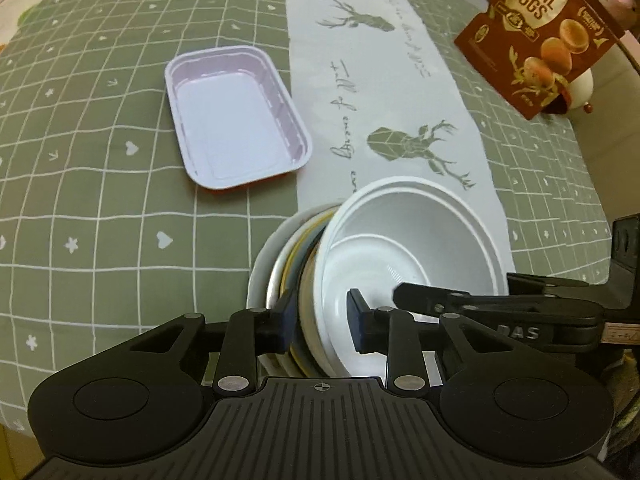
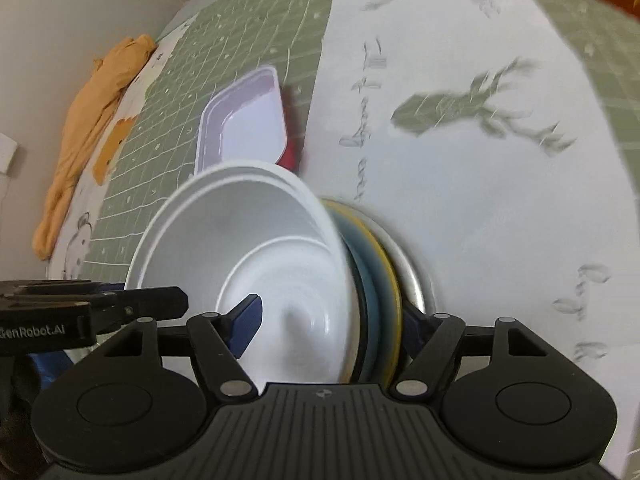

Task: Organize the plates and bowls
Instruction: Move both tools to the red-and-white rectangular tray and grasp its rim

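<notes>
I see both claws clamped on the tilted stack of dishes, left claw and right claw, white bowl foremost, above the tabletop.

A smooth white plastic bowl with a soft sheen sits between the left tool's matt black plastic arms, against glazed plates and one brushed-metal rim. Beyond the tool lie a glossy plastic tray, a printed cloth runner on green checked cloth, and a shiny cardboard box.
</notes>
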`<state>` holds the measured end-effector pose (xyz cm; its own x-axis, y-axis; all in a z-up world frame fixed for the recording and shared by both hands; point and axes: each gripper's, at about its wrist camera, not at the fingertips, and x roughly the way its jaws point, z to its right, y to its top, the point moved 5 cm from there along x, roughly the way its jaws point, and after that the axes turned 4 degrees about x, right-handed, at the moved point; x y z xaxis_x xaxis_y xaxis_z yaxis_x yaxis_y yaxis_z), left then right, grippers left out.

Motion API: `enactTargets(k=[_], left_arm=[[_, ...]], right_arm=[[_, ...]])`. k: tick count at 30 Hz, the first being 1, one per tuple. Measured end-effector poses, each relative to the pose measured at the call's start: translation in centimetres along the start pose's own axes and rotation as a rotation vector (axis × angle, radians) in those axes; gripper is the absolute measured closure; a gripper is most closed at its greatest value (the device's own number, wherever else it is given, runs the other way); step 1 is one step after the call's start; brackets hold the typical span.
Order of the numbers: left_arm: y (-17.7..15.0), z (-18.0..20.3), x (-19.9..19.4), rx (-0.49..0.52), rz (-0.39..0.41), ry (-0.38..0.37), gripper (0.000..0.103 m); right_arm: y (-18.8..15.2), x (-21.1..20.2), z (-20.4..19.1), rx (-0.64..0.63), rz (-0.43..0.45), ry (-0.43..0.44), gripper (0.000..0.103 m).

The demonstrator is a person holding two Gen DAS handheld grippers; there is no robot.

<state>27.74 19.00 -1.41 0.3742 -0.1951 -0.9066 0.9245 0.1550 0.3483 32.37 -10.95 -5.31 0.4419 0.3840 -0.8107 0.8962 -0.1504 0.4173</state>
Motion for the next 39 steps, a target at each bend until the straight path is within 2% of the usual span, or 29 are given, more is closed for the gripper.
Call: enactTargets(k=[3,8,12,17,20,22,25,28,30,36,39], left_arm=[[0.1,0.1,-0.6,0.003,0.019,-0.023,0.074],[0.5,-0.8,-2.1,-0.038,0.087,-0.069,0.075],[2.0,-1.9,-3.5,-0.121,0.247,-0.115,0.075],[3.9,-3.7,-4.2,-0.229,0.438,-0.136,0.075],[4.8,-6.0,-4.0,-0.232,0.485,-0.064,0.075],[5.1,-8.4,-3.8,-0.26,0.466,-0.01,0.075],[5.6,-12.0,-3.5,-0.333,0.479,0.002,0.074],[5.9,-14.5,-1.1,-0.413,0.411,-0.07,0.074],[6.3,-15.0,0.7,-0.427,0.37,-0.097,0.074],[7.4,-14.1,4.7,-0.394,0.296,-0.092,0.074],[7.8,-14.1,5.9,-0.373,0.279,-0.048,0.074]], right_arm=[[0.0,-1.2,0.0,-0.022,0.01,-0.001,0.031],[0.5,-4.1,-1.9,-0.15,0.099,-0.071,0.031],[1.6,-6.2,-4.1,-0.243,0.149,-0.131,0.03],[3.6,-7.4,-6.6,-0.347,0.236,-0.262,0.029],[5.2,-7.6,-7.4,-0.339,0.26,-0.304,0.027],[6.5,-7.3,-7.8,-0.305,0.224,-0.284,0.027],[8.8,-5.2,-8.7,-0.246,0.17,-0.25,0.027],[11.3,-1.4,-9.9,-0.208,0.098,-0.247,0.027],[12.9,2.1,-10.2,-0.187,0.048,-0.271,0.027],[15.2,10.8,-10.0,-0.121,-0.048,-0.37,0.027],[15.3,13.6,-9.9,-0.125,-0.105,-0.402,0.028]])
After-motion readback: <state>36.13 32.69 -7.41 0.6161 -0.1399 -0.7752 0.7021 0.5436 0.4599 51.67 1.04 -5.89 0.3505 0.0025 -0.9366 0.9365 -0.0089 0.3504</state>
